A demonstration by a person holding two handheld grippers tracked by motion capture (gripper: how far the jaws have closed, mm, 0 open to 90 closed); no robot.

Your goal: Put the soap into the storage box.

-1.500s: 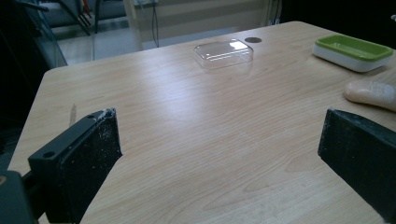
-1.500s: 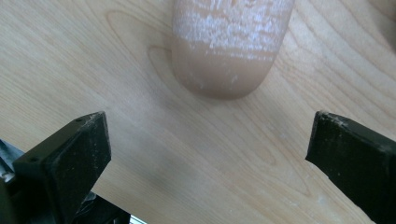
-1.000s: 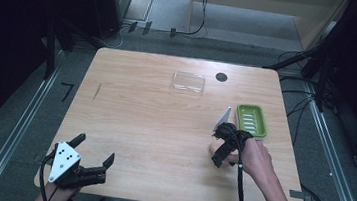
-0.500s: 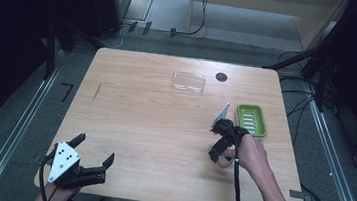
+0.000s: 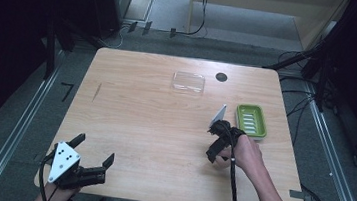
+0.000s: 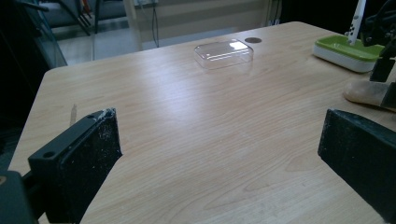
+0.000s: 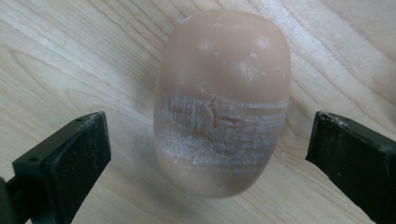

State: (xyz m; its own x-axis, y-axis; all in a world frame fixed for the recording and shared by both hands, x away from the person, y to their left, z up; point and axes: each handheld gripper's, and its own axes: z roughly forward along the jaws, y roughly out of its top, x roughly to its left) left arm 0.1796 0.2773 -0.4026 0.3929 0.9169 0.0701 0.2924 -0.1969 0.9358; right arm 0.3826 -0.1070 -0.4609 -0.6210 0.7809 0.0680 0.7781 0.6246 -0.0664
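The right tongs, jaws wide and empty, point down over the oval tan soap bar lying on the pale wooden tabletop, its long axis running between them, while the left tongs, equally wide, rest well apart

Right gripper low beside green dish; left gripper at table's near edge

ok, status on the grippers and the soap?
Right gripper open, jaws either side of soap bar, not touching. Left gripper open, idle at table's near edge. Nothing in the way.
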